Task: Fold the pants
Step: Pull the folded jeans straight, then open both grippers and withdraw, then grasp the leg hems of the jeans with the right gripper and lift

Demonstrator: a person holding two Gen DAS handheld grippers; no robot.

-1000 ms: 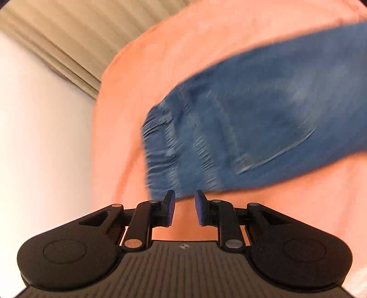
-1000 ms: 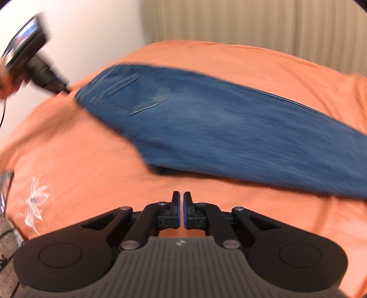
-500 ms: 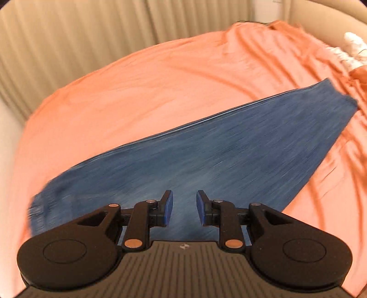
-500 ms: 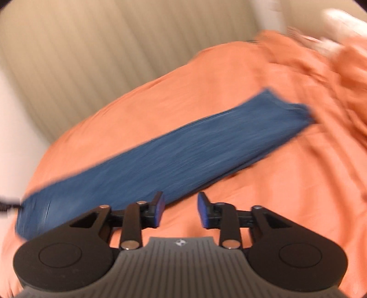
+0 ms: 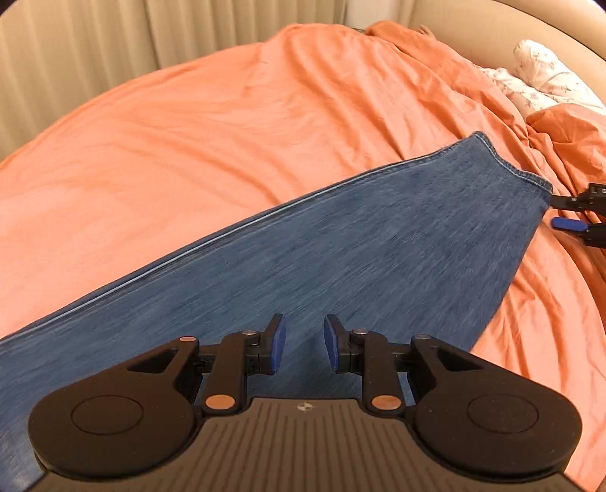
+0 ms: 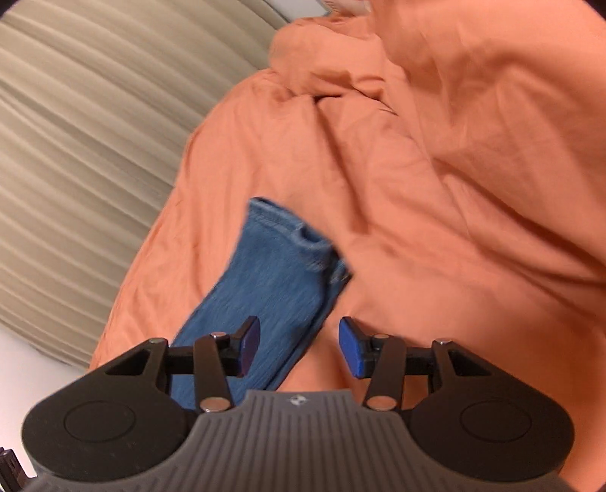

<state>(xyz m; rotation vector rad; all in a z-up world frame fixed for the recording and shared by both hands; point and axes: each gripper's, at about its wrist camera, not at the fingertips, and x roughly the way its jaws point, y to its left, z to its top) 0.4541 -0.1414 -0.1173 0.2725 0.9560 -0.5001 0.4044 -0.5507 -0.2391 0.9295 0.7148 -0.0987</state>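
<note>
Blue jeans lie flat on the orange bed cover, legs together, hems toward the upper right. My left gripper hovers over the middle of the legs, open by a narrow gap with nothing between its pads. In the right wrist view the hem end lies just ahead. My right gripper is over the leg's right edge. Its jaws are opening and grip nothing. The right gripper also shows at the left view's right edge, beside the hem corner.
Bunched orange duvet rises beyond the hems. A white floral pillow lies at the head of the bed against a beige headboard. Beige curtains hang past the bed's far edge.
Both grippers have swept from the waistband end along the legs to the hem end. The right jaws went from shut to open. The left jaws kept their narrow gap.
</note>
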